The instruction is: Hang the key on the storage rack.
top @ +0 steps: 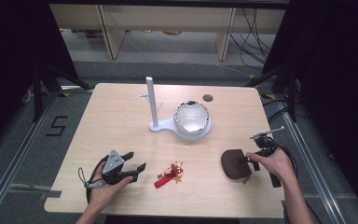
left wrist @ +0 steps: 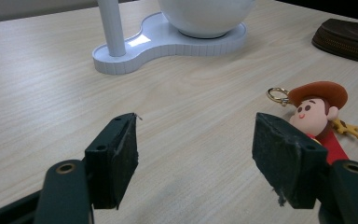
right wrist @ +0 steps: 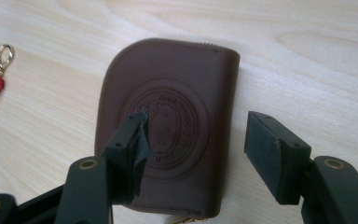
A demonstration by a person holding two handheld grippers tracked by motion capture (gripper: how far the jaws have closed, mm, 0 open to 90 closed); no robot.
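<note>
Left gripper: your left gripper [top: 137, 169] sits low over the near left of the table [top: 121, 116], its jaws spread wide with bare wood between the pads; nothing is held.

Right gripper: your right gripper [right wrist: 193, 151] hovers over the brown pouch, jaws apart. One pad lies over the embossed seal, the other beyond the pouch's edge over the wood. You cannot tell from these views whether either pad touches the leather.

Brown leather pouch: the brown leather pouch [top: 235, 164] lies flat at the near right of the table, rounded at one end, with a round embossed seal [right wrist: 175, 126] on its face and a zip along its edge.

Cowboy keychain: the cowboy keychain [top: 170, 174] lies near the front centre, between your two grippers: a small figure in a brown hat and red clothes with a gold clasp ring [left wrist: 278, 94]. In the left gripper view it lies just beside and beyond the right-hand pad.

White stand: a white stand [top: 161, 125] with an upright post [top: 151, 100] sits mid-table.

Globe: a glossy globe [top: 192, 116] rests on the stand's round end.
</note>
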